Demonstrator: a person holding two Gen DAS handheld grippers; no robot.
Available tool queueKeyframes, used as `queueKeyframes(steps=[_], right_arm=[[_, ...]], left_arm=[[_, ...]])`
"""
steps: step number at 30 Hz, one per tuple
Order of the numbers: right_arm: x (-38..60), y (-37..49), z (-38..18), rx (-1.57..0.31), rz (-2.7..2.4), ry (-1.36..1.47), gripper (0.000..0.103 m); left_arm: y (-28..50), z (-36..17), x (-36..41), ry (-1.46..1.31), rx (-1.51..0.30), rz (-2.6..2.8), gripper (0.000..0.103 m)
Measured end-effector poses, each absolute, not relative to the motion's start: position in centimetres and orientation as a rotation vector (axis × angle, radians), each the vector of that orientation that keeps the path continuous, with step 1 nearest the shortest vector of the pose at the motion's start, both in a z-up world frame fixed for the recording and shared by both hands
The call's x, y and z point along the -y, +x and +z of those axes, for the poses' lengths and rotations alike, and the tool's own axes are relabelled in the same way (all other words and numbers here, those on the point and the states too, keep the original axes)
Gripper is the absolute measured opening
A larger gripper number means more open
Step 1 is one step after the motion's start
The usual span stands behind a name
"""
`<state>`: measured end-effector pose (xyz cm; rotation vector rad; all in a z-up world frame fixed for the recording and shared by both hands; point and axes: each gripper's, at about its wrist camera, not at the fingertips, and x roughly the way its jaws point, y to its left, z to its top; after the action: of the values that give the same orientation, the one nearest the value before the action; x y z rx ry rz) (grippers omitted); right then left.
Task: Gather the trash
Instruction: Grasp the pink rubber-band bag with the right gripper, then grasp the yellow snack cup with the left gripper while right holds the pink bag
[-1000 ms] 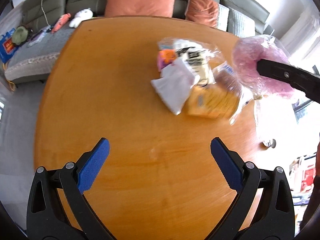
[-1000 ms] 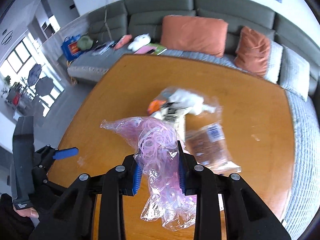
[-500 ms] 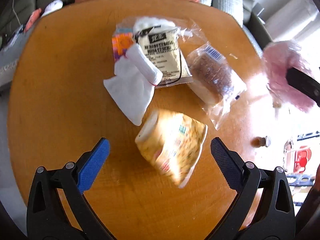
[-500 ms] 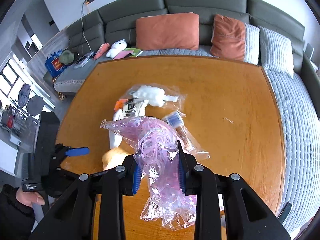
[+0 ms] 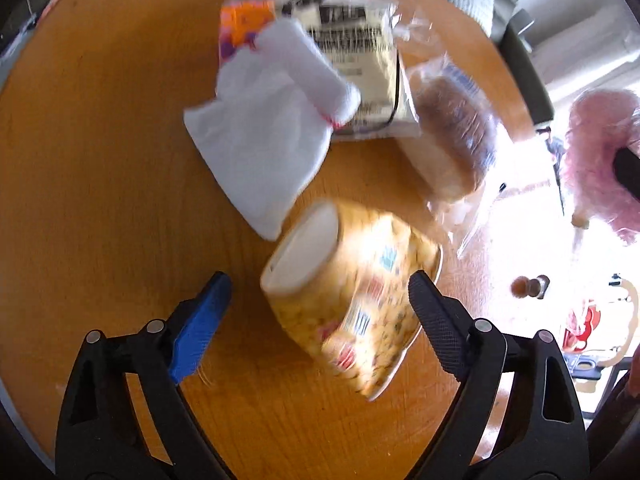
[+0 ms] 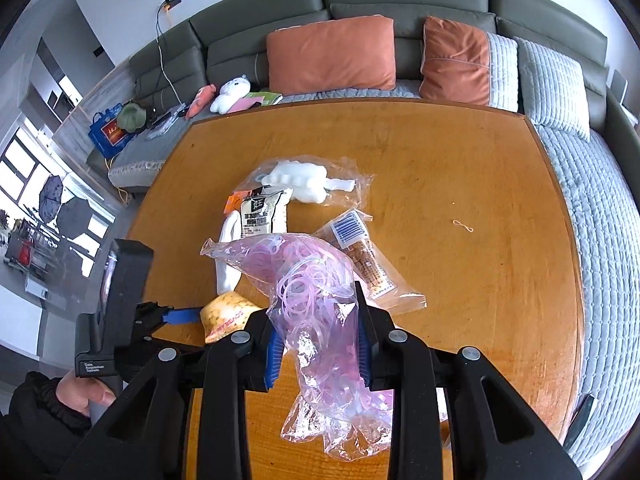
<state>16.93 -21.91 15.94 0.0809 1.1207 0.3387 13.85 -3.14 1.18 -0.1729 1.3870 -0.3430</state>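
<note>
1. The left gripper [image 5: 316, 304] is standing wide open, its jaws having just been closing a little. The yellow patterned paper bowl [image 5: 352, 300], lying on its side, is sitting between them; the black right finger looks to be at the bowl's rim, though blur is hiding whether it touches, and the blue left pad is standing clear of it.
2. The right gripper [image 6: 318, 344] is clenching the clear plastic bag of pink rubber bands [image 6: 316, 300], which is hanging crumpled below the pads, above the table.
3. Beyond the bowl, a white folded cloth [image 5: 264, 140] is lying on the round orange-brown wooden table [image 5: 100, 180], overlapping a cream food packet with black print [image 6: 260, 212]; its small line is reading "ORGANIC", the rest being Chinese characters.
4. A clear wrapper with a barcode label [image 6: 352, 228] is lying just right of the packet.
5. A person's hand [image 6: 86, 394] is gripping the left gripper's handle, whose small label is too tiny to read.
</note>
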Motion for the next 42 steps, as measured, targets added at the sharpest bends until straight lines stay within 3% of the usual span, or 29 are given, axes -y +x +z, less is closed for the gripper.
queueKeyframes(steps=[2,4,10,27,42], right_arm=[[21.7,17.0,15.7,-1.126,0.339,0.077,0.031],[21.4,17.0,15.6,-1.129,0.342,0.075,0.031],[20.4,16.9,15.9,-1.13,0.35,0.056,0.031],[10.2,13.6,17.6,-1.116,0.457,-0.027,0.031],[-8.6,9.4,16.7,-1.157,0.715,-0.194,0.031]], left_arm=[[13.8,1.2,3.0,-0.172,-1.382,-0.345,0.084],[13.7,1.5,3.0,-0.138,-1.355,-0.357,0.06],[12.6,3.2,2.9,-0.115,-1.271,-0.397,0.049],[6.8,8.9,-5.1,-0.118,-1.117,-0.311,0.049],[-0.7,8.5,-21.0,-0.271,-1.066,-0.042,0.049]])
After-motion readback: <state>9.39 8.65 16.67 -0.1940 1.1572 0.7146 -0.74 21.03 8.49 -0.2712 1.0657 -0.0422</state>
